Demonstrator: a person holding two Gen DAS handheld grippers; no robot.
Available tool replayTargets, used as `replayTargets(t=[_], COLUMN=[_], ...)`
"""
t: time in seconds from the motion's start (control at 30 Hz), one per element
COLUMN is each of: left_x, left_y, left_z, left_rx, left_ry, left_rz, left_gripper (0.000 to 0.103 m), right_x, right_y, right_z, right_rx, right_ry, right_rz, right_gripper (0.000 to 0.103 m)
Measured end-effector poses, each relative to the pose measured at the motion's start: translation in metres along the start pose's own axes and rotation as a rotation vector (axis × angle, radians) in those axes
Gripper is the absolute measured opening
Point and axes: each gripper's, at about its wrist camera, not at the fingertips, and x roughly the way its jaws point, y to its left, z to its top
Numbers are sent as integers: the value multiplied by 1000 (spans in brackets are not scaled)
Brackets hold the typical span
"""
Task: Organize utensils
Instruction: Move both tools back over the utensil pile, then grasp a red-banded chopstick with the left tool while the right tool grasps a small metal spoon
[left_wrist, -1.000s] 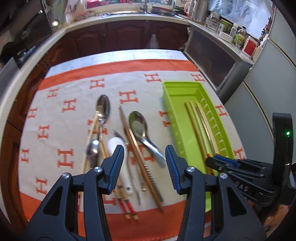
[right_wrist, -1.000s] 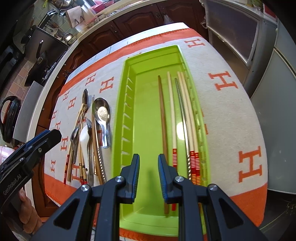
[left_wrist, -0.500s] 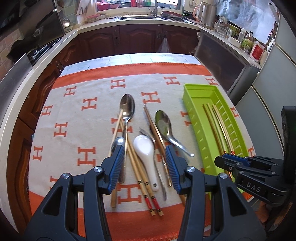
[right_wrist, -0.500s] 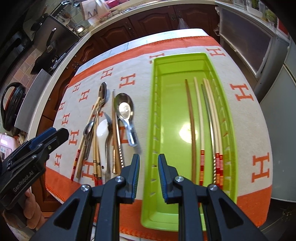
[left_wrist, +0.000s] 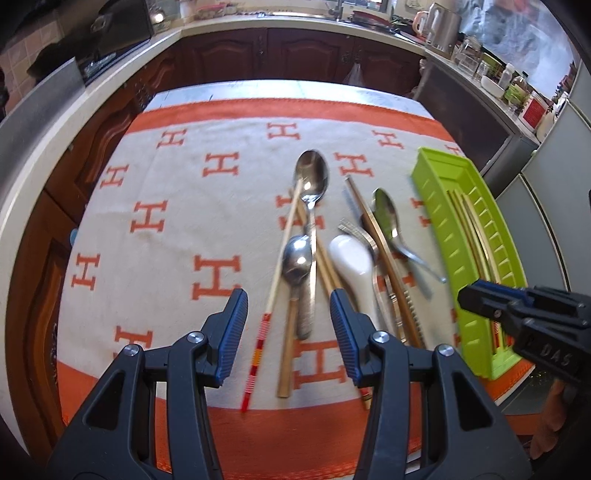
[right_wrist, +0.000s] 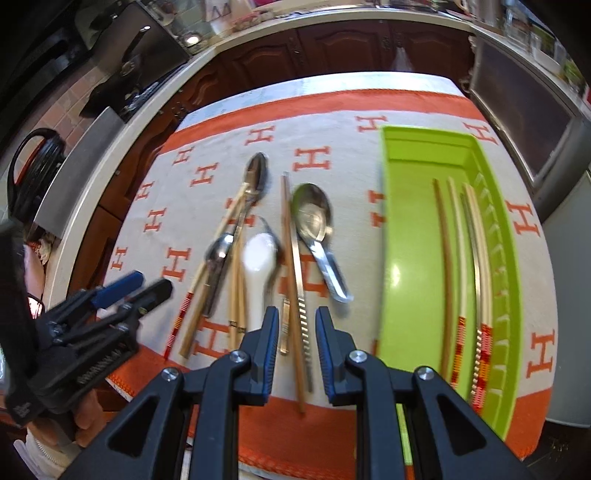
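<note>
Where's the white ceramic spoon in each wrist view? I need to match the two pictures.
Left wrist: the white ceramic spoon lies right of centre in the utensil pile, just above the right fingertip of the left gripper.
Right wrist: white ceramic spoon left of centre, just above the left fingertip of the right gripper.
Shared landmark: the green tray sits to the right of the pile in both.

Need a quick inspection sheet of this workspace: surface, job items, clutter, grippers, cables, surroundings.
Surface: cream and orange cloth covering the table.
Job's things: green tray holds chopsticks; metal spoons, white spoon, fork and loose chopsticks piled beside it.
Clutter: nothing seen.
Grippers: left gripper and right gripper both open, empty, above the pile.
Cables: nothing seen.
Surroundings: dark wood cabinets, kettle on the counter.
</note>
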Motion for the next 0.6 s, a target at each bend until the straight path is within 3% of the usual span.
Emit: replayTargets(t=[0.33, 0.6], left_x=[35, 51], left_y=[40, 52], left_z=[-16, -19], left_rx=[-55, -67], left_ry=[72, 88], left_rz=[-63, -121], left_gripper=[43, 43], right_x=[29, 47], right_y=[45, 47], right_z=[1, -1], right_rx=[-67, -52], right_ry=[0, 34], right_rz=[30, 47], right_gripper=[20, 20])
